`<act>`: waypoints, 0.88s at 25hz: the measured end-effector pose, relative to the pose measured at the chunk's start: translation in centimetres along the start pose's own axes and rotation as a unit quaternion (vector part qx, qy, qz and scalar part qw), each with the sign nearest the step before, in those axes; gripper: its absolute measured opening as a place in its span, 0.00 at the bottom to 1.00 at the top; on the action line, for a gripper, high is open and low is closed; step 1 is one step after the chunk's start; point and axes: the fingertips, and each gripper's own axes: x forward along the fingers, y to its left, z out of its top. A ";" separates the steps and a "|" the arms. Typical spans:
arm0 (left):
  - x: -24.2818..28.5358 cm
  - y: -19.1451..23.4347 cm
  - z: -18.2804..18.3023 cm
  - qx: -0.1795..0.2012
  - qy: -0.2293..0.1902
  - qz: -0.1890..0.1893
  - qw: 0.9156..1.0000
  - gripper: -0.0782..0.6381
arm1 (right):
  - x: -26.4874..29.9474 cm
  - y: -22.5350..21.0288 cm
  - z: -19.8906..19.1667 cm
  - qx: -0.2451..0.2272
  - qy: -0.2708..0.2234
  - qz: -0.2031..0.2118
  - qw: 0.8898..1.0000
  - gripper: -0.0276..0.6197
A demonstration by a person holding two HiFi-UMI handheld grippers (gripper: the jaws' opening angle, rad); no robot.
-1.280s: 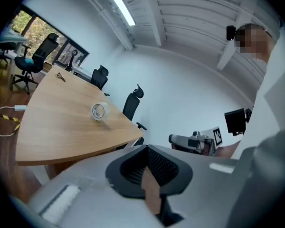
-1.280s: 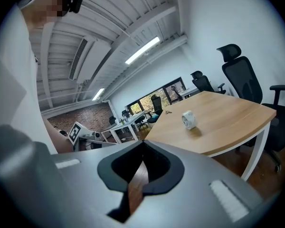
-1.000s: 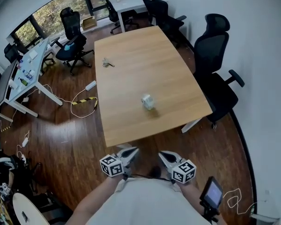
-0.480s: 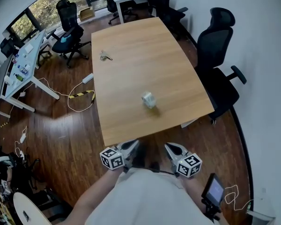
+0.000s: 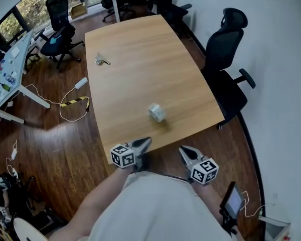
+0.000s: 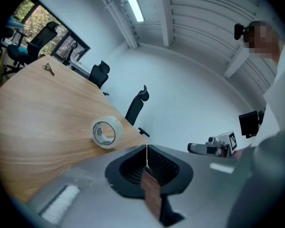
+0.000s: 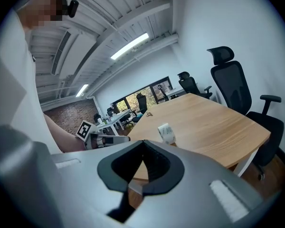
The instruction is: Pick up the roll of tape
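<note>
The roll of clear tape stands on its edge on the wooden table, toward the near right part; it also shows in the left gripper view as tape and in the right gripper view as tape. My left gripper is shut and empty, its tips just over the table's near edge, short of the tape. My right gripper is shut and empty, off the table's near edge, below and right of the tape. Both jaw pairs meet at their tips: left gripper, right gripper.
A bunch of keys lies at the table's far left. Black office chairs stand along the right side and at the far end. Cables lie on the wood floor to the left, beside a white desk.
Both grippers have come forward toward the table's near edge, the left one now reaching over it. The tape has not moved on the table.
</note>
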 end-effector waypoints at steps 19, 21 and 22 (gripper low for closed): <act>10.1 9.5 2.8 -0.148 0.003 0.014 0.989 0.45 | -3.7 -3.2 -0.2 0.046 -0.009 -0.137 0.989 0.05; 10.7 10.0 3.3 -0.146 0.003 0.017 0.989 0.44 | -4.1 -3.4 -0.3 0.054 -0.013 -0.149 0.987 0.05; 11.0 10.2 3.4 -0.143 0.004 0.017 0.990 0.43 | -4.3 -3.5 -0.5 0.057 -0.015 -0.154 0.986 0.05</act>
